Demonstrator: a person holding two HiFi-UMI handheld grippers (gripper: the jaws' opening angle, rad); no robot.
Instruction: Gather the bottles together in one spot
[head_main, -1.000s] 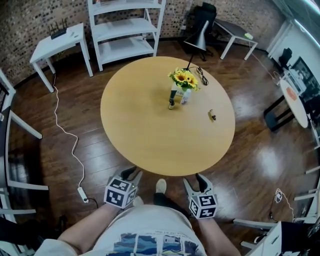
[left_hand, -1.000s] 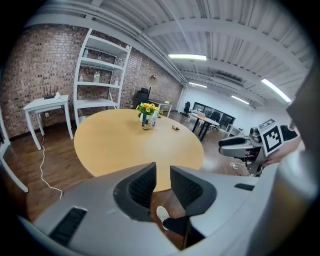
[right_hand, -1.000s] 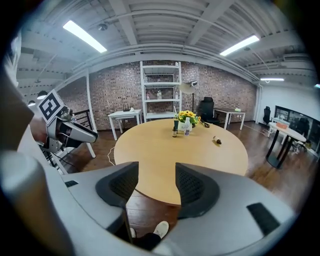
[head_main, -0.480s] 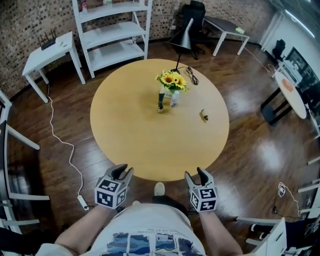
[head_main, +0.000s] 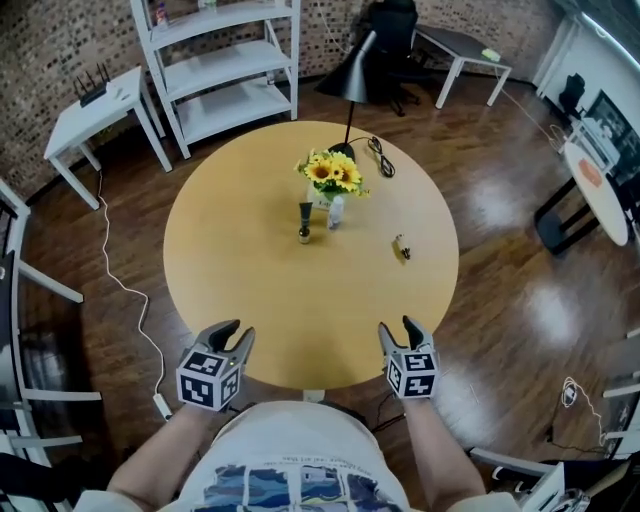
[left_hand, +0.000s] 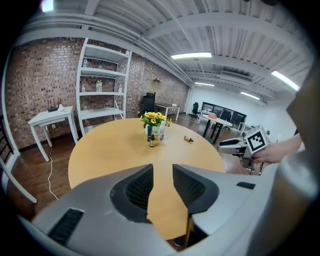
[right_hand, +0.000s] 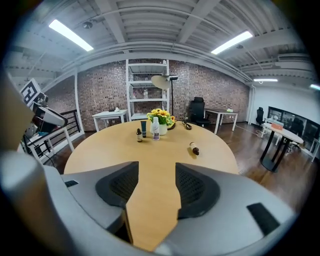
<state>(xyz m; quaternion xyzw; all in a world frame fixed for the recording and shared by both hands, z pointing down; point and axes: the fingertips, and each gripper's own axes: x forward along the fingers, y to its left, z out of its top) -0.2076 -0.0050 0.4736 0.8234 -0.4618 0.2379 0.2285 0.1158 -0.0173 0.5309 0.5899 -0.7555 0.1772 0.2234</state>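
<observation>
Round wooden table (head_main: 230, 300) across the middle of the scene, dark wood floor (head_main: 500, 300) all round it. Past the far edge, white shelf unit (head_main: 215, 60) on the left, small white side table (head_main: 95, 100) further left again, black lamp (head_main: 347, 75) leaning in over the far rim. At the near edge, left gripper (head_main: 235, 333) and right gripper (head_main: 398, 328), well apart from each other, both aimed toward the far side. Left jaws parted by a narrow gap, just been opening, with only tabletop seen between them; right jaws spread wide, likewise closed on no object. On the far half of the table, vase of sunflowers (head_main: 325, 172). Just near of the vase, three bottles upright and close together: dark tube (head_main: 305, 212) to the left, white bottle (head_main: 336, 211) to the right, small dark dropper bottle (head_main: 303, 236) nearest of the three, just beside the tube. Off to the right of that group and well apart from it, small brown bottle (head_main: 402, 247) lying on its side. Near the lamp foot, coiled black cable (head_main: 385, 160).
</observation>
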